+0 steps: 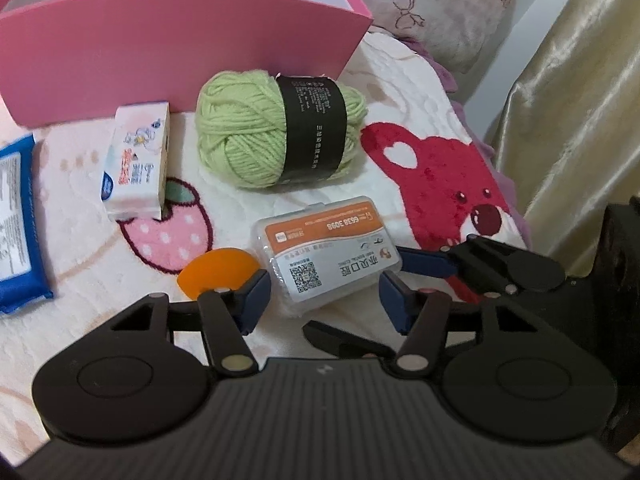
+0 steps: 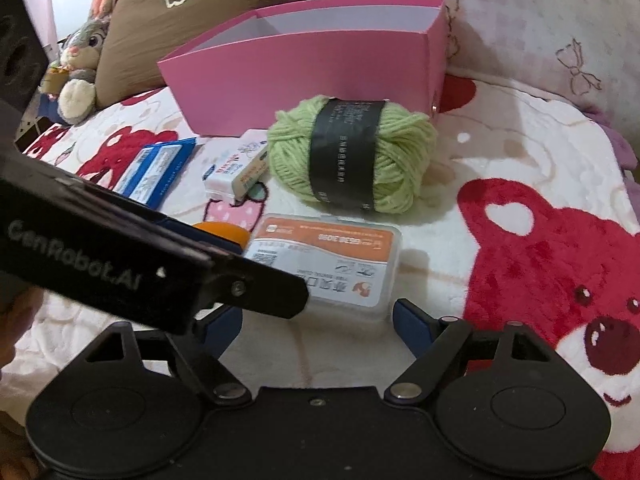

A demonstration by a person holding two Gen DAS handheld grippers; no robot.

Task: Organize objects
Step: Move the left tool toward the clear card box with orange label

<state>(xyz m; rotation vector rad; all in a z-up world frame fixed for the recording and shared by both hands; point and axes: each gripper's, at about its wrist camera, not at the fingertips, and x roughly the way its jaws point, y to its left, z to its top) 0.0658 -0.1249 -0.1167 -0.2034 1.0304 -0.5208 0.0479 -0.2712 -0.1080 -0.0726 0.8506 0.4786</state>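
Left wrist view: the left tool [image 1: 324, 296] stands wide, its 2 blue fingers flanking the near end of the clear plastic case [image 1: 326, 250] with the orange and white label, holding nothing. The right tool [image 2: 316, 320] is likewise spread wide and empty, its fingers just short of the same case [image 2: 322, 264], with the left tool's arm crossing low in front of it. So both tools crowd 1 object on the bed blanket [image 1: 80, 340]. An orange disc [image 1: 218, 270] lies just beside the case, touching or nearly touching the left tool's left finger. Beyond sit the green yarn ball [image 1: 276, 128], a small tissue pack [image 1: 136, 160] and a blue wipes pack [image 1: 18, 220], all in front of the open pink box [image 1: 160, 52], which I take to be where the objects belong. The risks, as I judge them: the 2 tools could knock together if both close on the case; the smooth, hard lid may slip from the fingers on a shallow grip; the soft blanket lets the case tilt or sink when pressed; and the left finger could drag the orange disc along or pinch it with the case.
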